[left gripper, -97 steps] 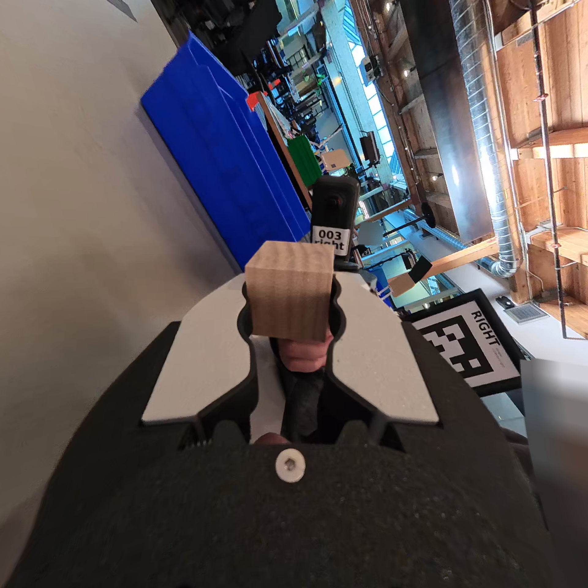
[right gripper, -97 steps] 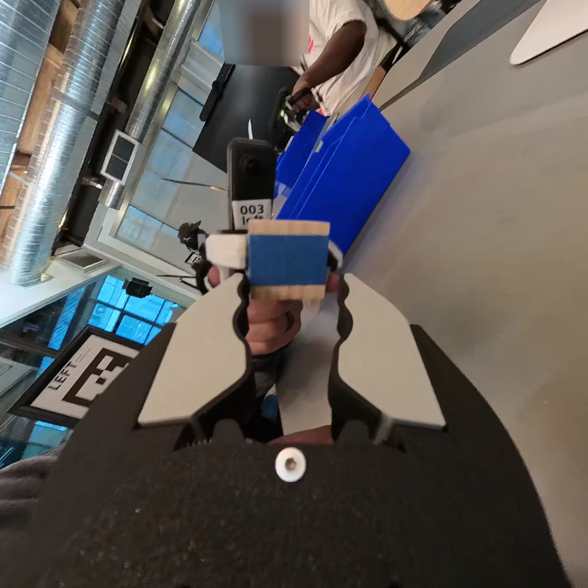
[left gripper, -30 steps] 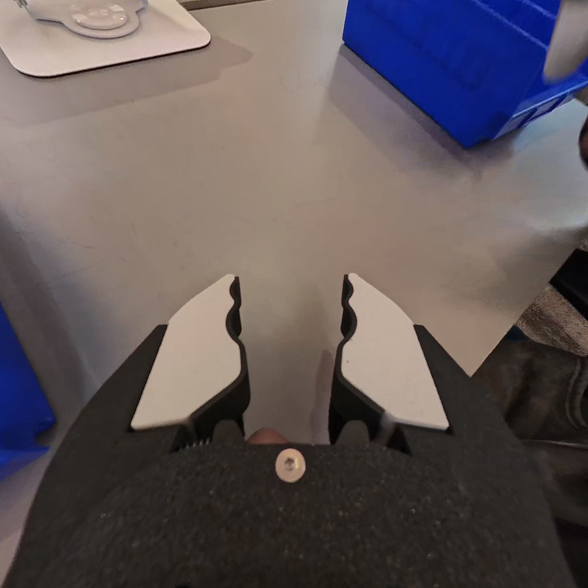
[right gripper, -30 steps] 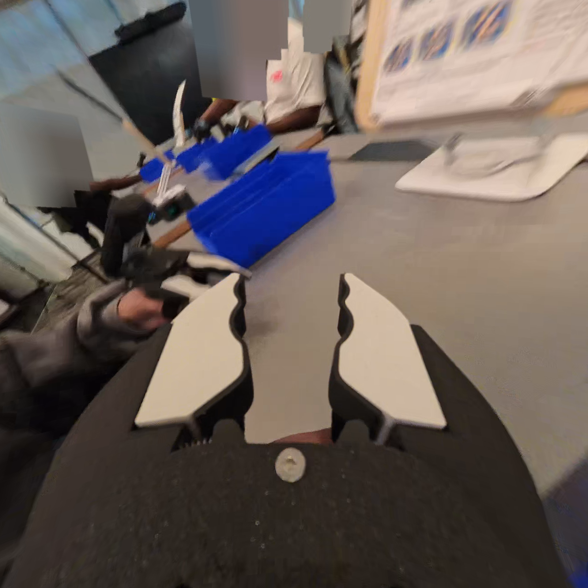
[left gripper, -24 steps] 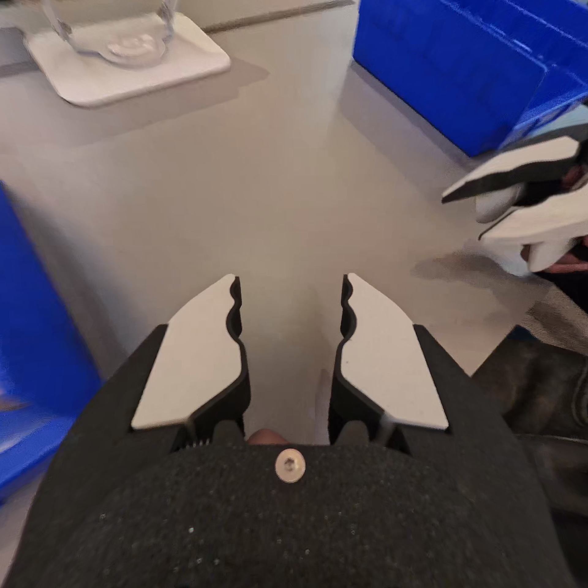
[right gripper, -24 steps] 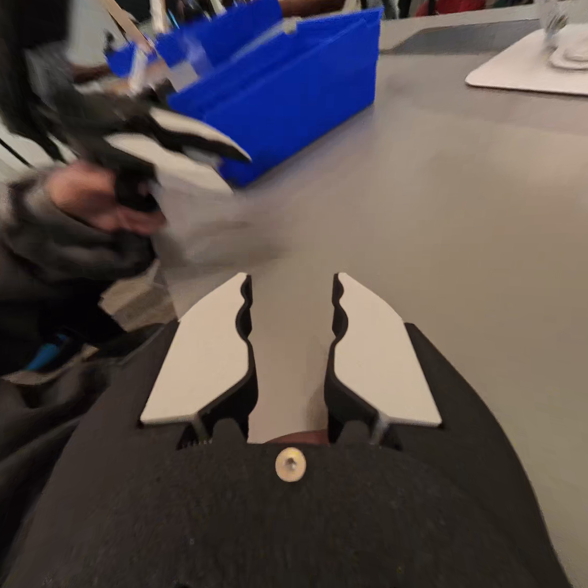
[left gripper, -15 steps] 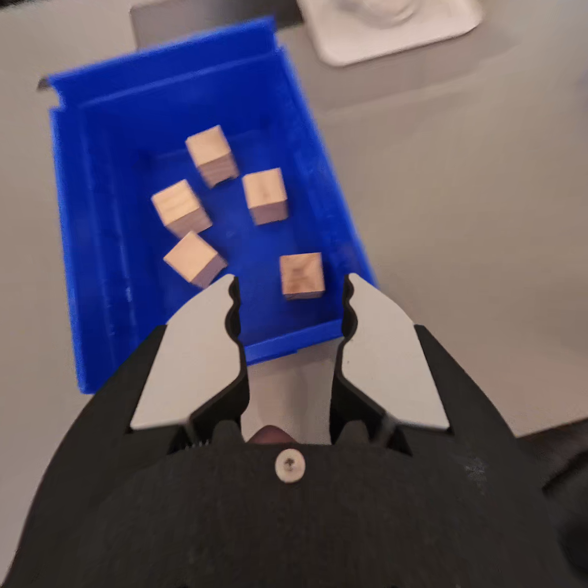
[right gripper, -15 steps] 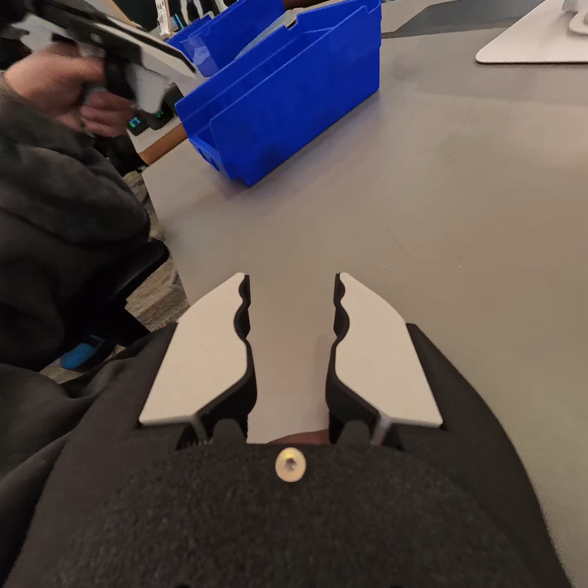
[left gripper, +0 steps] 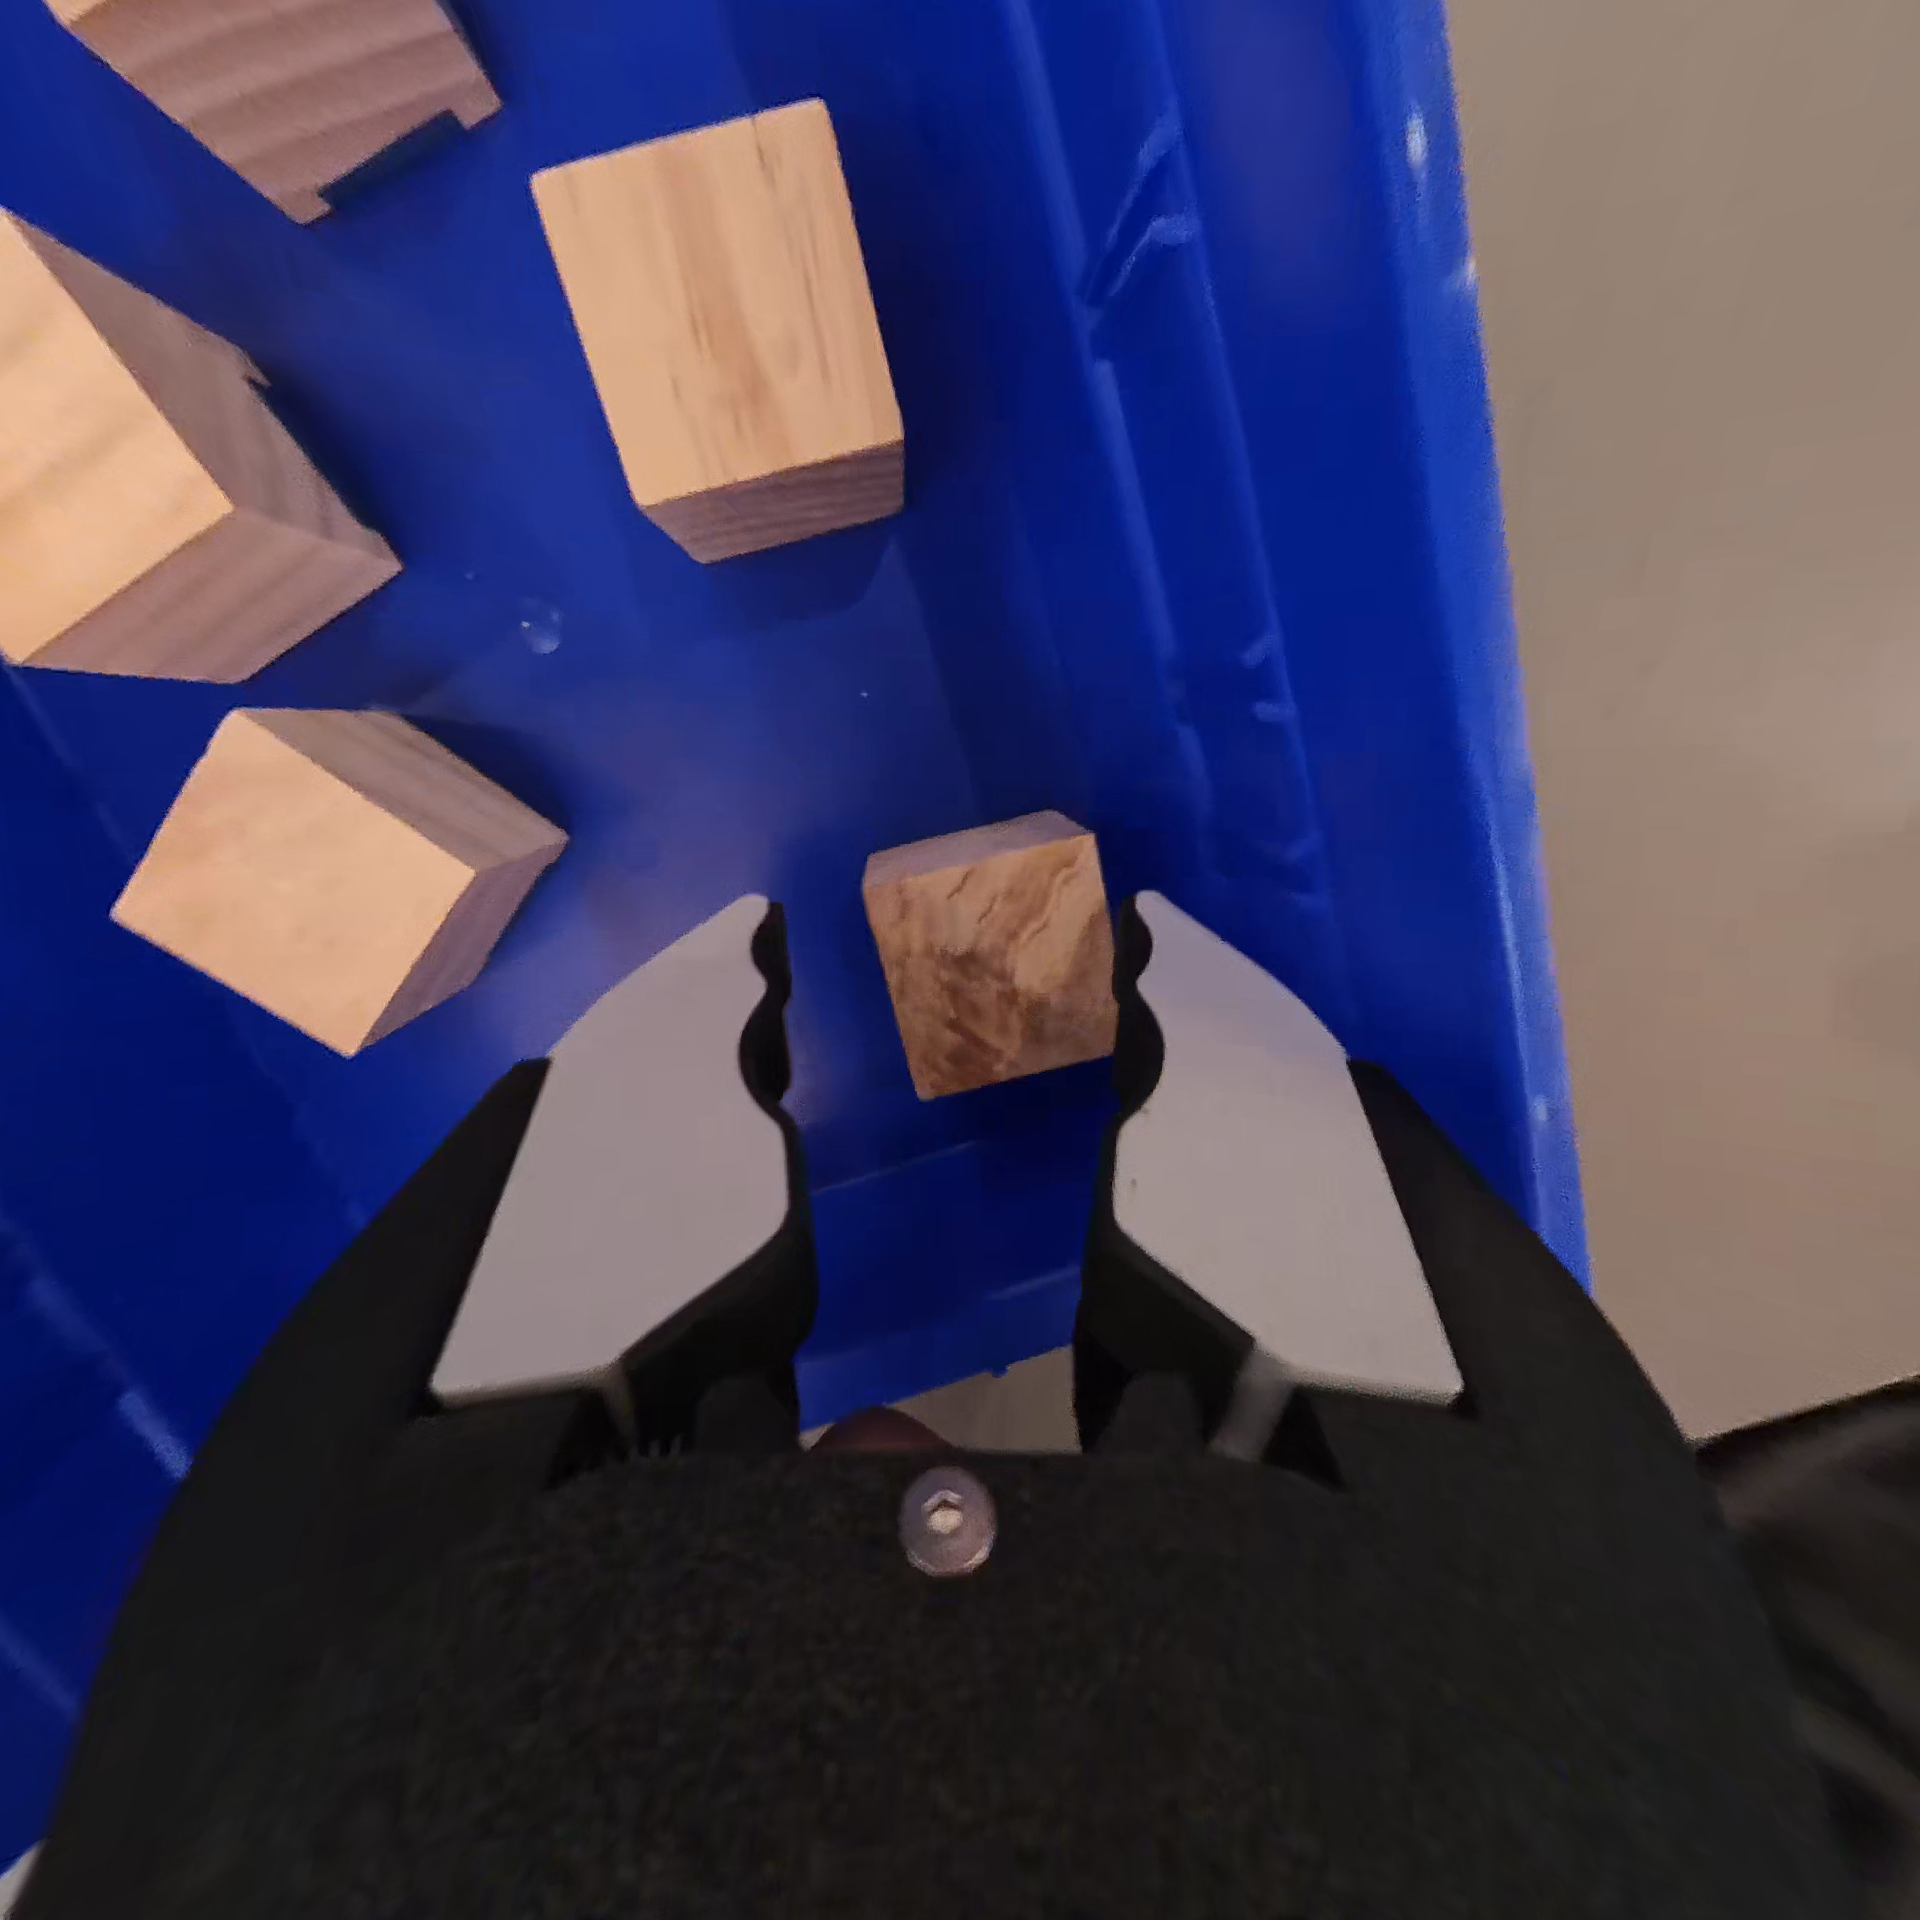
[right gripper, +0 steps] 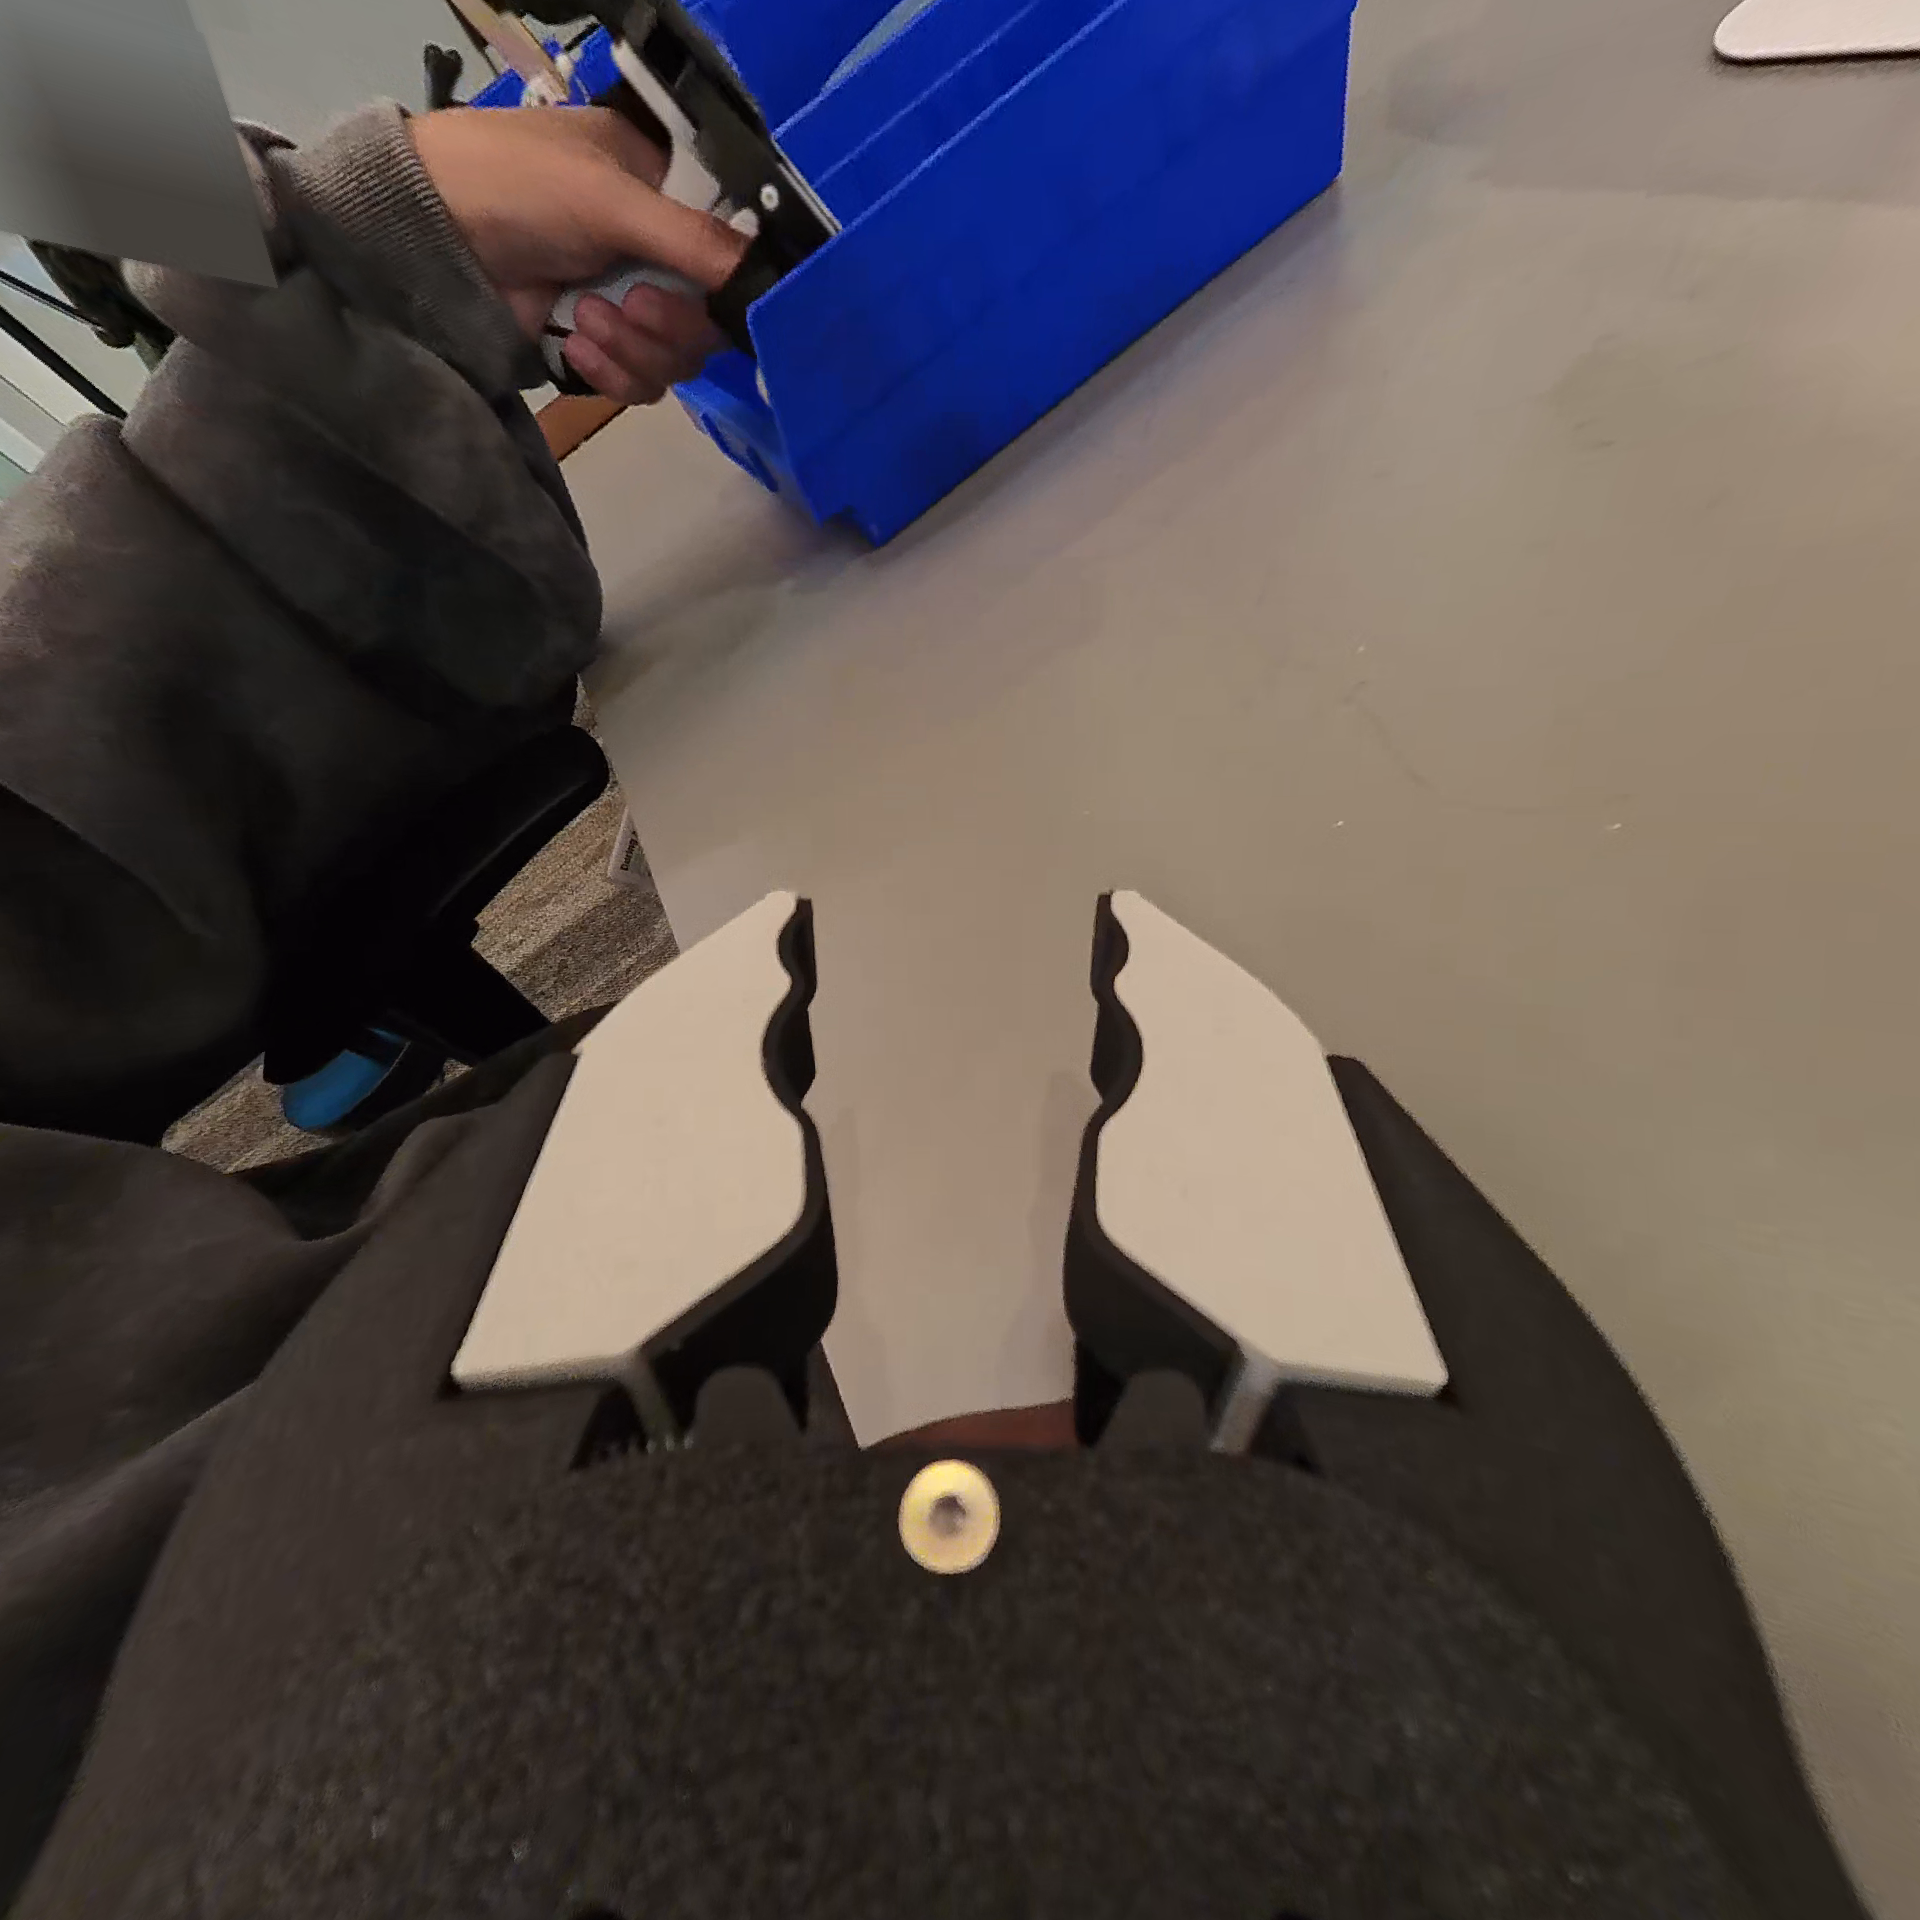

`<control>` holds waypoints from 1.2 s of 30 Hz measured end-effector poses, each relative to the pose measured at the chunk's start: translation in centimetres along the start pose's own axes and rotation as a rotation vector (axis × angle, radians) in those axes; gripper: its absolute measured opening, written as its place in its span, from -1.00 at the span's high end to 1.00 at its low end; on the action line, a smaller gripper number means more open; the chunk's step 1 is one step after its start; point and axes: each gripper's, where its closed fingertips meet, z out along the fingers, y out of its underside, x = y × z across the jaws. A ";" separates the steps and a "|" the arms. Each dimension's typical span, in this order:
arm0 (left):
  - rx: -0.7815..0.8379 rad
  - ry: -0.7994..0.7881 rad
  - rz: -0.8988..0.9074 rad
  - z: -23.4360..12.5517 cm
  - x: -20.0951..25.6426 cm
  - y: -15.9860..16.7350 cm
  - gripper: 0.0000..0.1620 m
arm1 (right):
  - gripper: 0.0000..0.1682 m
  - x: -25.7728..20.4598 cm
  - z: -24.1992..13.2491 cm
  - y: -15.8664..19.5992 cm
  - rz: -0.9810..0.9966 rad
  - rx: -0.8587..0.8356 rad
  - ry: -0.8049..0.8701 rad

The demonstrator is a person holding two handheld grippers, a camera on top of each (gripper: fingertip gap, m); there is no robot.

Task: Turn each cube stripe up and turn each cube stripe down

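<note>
Half a second ago the left gripper (left gripper: 951, 997) hung above the blue bin (left gripper: 1455, 727); now it has dropped inside, jaws wide apart around a darker-grained cube (left gripper: 992, 956) by the bin's right wall, with its right finger just beside the cube. Only the left wrist view shows the bin's contents: 4 more plain-faced cubes. The right wrist view instead shows a hand (right gripper: 582, 239) tilting that gripper down into the bin, while the right gripper (right gripper: 951, 997) hovers wide open and empty over the grey table (right gripper: 1455, 675).
</note>
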 end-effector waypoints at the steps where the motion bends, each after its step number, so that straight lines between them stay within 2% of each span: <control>1: -0.001 0.026 -0.003 0.1 0.2 0.0 0.34 | 0.39 0.0 0.1 0.1 0.004 -0.004 -0.002; 2: 0.004 0.046 -0.013 0.3 0.3 -0.2 0.41 | 0.39 0.0 0.2 0.2 0.008 -0.006 -0.004; 5: -0.008 0.059 -0.026 0.5 0.1 -0.2 0.42 | 0.40 -0.1 0.4 0.4 0.028 -0.017 -0.020; 8: -0.040 0.021 -0.011 0.1 -0.7 0.4 0.43 | 0.40 -0.2 0.5 0.6 0.038 -0.027 -0.022; 11: 0.013 -0.027 -0.046 -0.9 -3.1 0.4 0.43 | 0.40 0.0 0.2 0.5 0.028 -0.022 -0.007; 16: 0.231 0.211 -0.120 -5.4 -3.8 -0.4 0.44 | 0.40 0.5 -0.1 -0.1 0.084 0.004 -0.035; 19: 0.421 0.456 -0.159 -9.4 -2.8 -2.1 0.44 | 0.41 1.2 -0.4 -1.3 0.121 0.037 -0.040; 22: 0.603 0.699 -0.115 -12.9 0.3 -4.5 0.44 | 0.41 1.7 -0.5 -3.8 0.195 0.101 -0.088; 28: 0.749 1.089 0.052 -16.0 12.2 -9.2 0.44 | 0.38 2.2 1.9 -9.7 0.449 0.179 -0.341; 33: 0.732 1.310 0.098 -15.5 20.7 -10.5 0.44 | 0.35 1.0 3.7 -13.2 0.585 0.280 -0.547; 35: 0.682 1.336 0.122 -14.2 22.7 -9.9 0.44 | 0.36 0.8 4.3 -13.4 0.592 0.311 -0.565; 36: 0.660 1.299 0.131 -13.2 23.3 -9.8 0.44 | 0.35 0.6 4.7 -13.2 0.591 0.308 -0.570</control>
